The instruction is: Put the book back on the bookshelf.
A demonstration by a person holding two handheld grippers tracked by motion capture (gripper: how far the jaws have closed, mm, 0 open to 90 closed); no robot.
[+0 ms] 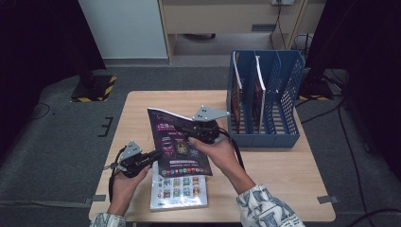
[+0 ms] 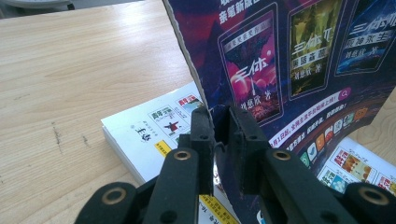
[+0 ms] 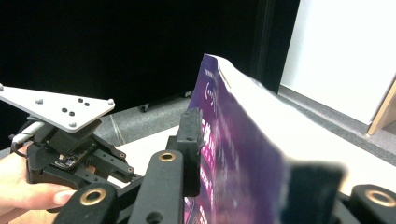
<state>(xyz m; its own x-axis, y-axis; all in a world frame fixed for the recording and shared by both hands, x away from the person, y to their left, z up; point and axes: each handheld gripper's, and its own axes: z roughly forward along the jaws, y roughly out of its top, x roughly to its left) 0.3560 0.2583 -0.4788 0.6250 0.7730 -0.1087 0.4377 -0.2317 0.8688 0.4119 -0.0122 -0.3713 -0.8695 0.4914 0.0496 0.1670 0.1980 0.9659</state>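
A purple book [image 1: 176, 144] with pictured covers on it is held up, tilted, above the wooden table [image 1: 274, 161] by both grippers. My left gripper [image 1: 158, 154] is shut on the book's lower left edge; in the left gripper view its jaws [image 2: 219, 123] pinch the cover of the purple book [image 2: 289, 60] near the spine. My right gripper [image 1: 188, 131] is shut on the book's right side. In the right gripper view the purple book [image 3: 233, 107] runs between the two jaws of my right gripper [image 3: 252, 149], its cover against the left pad.
A white book [image 1: 179, 189] lies flat near the table's front edge, under the raised one, and the left gripper view has the same white book [image 2: 149, 130]. A blue three-slot file rack [image 1: 283, 90] stands at the back right with two books upright in its left slots.
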